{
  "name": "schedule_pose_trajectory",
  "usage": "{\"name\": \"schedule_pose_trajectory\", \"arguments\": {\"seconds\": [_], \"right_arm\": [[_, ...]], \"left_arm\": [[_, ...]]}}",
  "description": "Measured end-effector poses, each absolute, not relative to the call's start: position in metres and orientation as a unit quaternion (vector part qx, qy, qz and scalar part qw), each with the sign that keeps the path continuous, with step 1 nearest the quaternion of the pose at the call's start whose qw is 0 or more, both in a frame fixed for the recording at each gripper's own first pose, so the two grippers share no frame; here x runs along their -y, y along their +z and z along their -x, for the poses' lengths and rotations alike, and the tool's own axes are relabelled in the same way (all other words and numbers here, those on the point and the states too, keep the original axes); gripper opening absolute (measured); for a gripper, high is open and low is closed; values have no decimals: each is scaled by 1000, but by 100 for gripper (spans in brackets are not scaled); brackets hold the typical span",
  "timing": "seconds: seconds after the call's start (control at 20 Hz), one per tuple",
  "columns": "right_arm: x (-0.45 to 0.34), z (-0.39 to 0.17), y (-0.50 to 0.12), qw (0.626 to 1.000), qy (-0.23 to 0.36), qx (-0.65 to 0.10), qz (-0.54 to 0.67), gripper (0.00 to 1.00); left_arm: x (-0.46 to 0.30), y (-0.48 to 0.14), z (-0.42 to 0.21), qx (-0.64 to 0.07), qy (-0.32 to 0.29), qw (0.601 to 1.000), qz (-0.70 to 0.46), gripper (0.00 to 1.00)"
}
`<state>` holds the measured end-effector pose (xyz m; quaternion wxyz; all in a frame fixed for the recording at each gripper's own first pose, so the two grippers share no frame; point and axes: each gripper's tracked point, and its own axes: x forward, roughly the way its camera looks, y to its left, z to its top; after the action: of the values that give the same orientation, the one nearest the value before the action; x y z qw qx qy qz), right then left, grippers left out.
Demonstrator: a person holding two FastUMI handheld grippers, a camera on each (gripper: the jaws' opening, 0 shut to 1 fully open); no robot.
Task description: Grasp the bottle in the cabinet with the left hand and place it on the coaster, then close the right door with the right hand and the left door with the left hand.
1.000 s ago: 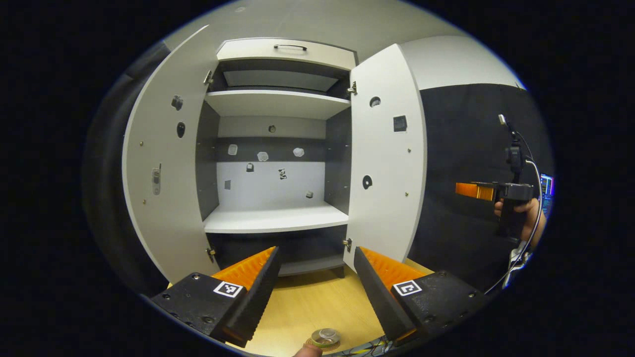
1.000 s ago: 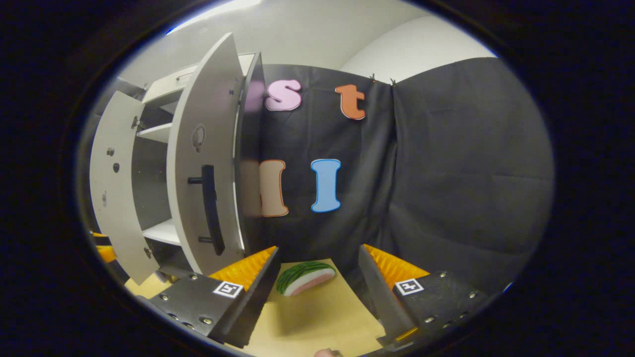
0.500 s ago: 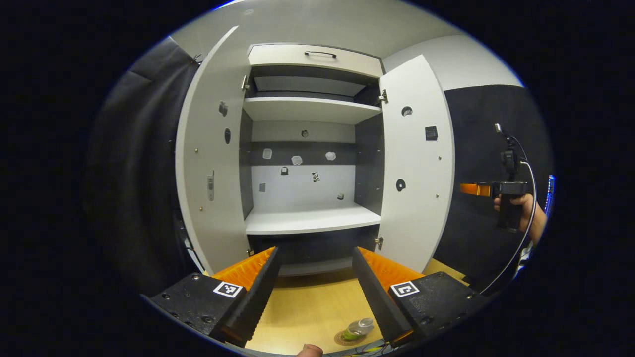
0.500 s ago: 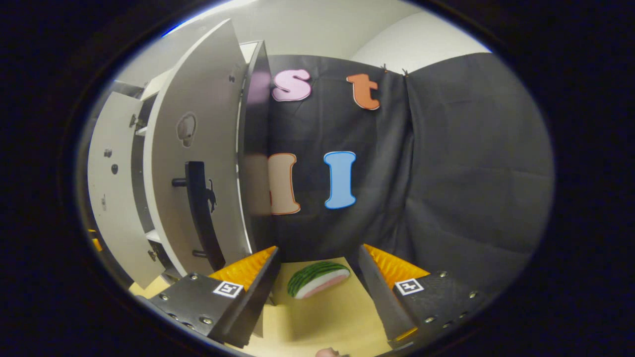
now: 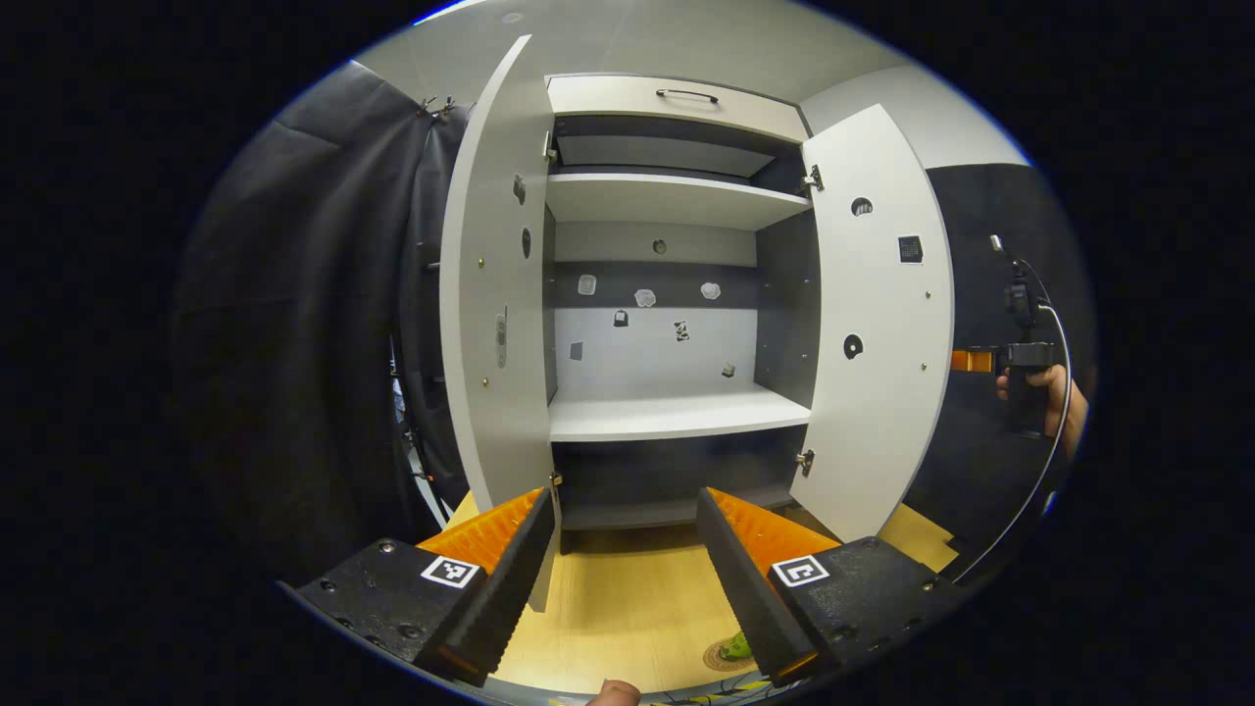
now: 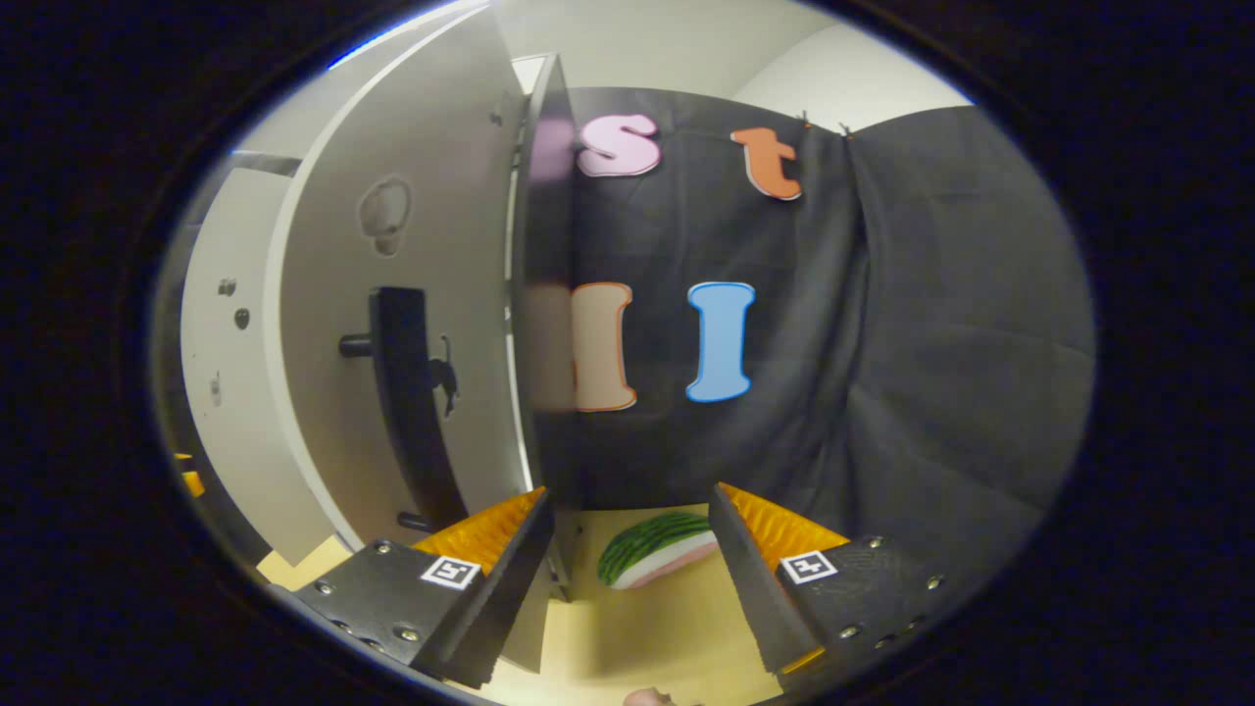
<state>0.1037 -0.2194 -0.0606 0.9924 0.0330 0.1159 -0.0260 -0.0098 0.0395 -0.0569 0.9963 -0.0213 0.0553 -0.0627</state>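
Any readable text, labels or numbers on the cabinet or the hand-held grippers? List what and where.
No readable words or numbers.
Square black-and-white markers on the left hand-held gripper and right hand-held gripper: patterns, not text.
Small pale stickers on the white cabinet back panel: too small to read.
Dark square sticker on the right door: too small to read.

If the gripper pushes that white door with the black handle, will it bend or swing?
The right door looks like a flat, rigid board, so it probably won't bend. It hangs on hinges at the cabinet side, so a push should swing it shut. The open right gripper is close to it.
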Motion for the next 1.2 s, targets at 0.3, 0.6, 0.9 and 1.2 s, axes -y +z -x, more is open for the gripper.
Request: {"name": "schedule_pose_trajectory", "arguments": {"seconds": [0.3, 0.6, 0.9, 1.2], "right_arm": [[167, -107, -56, 993, 24, -111, -21, 92], [120, -119, -52, 994, 22, -99, -43, 92], [91, -124, -41, 994, 28, -88, -62, 92], [66, -129, -44, 993, 41, -95, -56, 92]], "left_arm": [[-50, -68, 15, -72, -62, 995, 29, 93], [-69, -64, 8, -69, -49, 996, 32, 93], [-94, -70, 15, -70, -36, 996, 39, 93], [-115, -79, 20, -76, -26, 996, 40, 93]]}}
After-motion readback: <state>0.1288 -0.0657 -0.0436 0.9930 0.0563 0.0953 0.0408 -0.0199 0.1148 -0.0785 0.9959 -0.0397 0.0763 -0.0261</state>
